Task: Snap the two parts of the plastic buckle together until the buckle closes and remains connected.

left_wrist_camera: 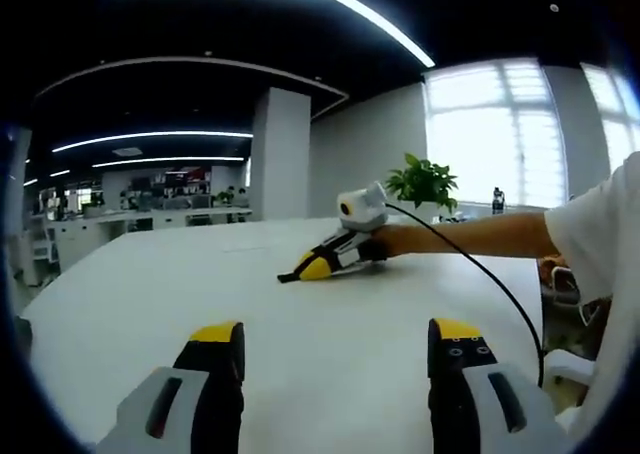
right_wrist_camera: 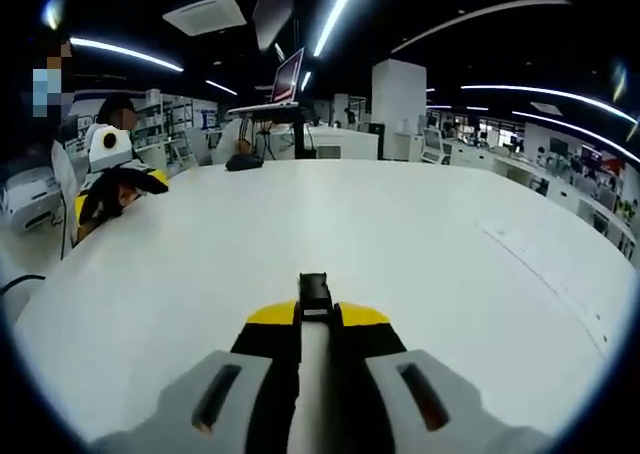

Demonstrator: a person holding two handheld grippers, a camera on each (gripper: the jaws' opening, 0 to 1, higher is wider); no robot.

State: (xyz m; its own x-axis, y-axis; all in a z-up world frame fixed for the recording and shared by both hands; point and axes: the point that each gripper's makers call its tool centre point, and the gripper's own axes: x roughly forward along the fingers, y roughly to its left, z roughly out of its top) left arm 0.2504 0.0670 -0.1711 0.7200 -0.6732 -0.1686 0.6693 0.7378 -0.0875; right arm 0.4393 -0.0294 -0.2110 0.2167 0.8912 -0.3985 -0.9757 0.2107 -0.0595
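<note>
In the right gripper view, my right gripper (right_wrist_camera: 315,316) is shut on a small black buckle part (right_wrist_camera: 314,290), which sticks out past the yellow tips just above the white table (right_wrist_camera: 430,244). The left gripper view shows that same right gripper (left_wrist_camera: 308,268) held by a person's arm, its tips low on the table (left_wrist_camera: 200,284), with a dark bit of the buckle part (left_wrist_camera: 287,277) at them. My left gripper (left_wrist_camera: 335,336) stands open over the near table, nothing between its jaws. It also appears at the far left as the left gripper (right_wrist_camera: 115,196), raised at the table's edge.
A black cable (left_wrist_camera: 480,269) runs from the right gripper across the table toward the person's white sleeve (left_wrist_camera: 600,224). A potted plant (left_wrist_camera: 423,184) and a bottle (left_wrist_camera: 497,200) stand at the far edge. A dark object (right_wrist_camera: 243,161) and a raised screen (right_wrist_camera: 287,76) sit at the opposite end.
</note>
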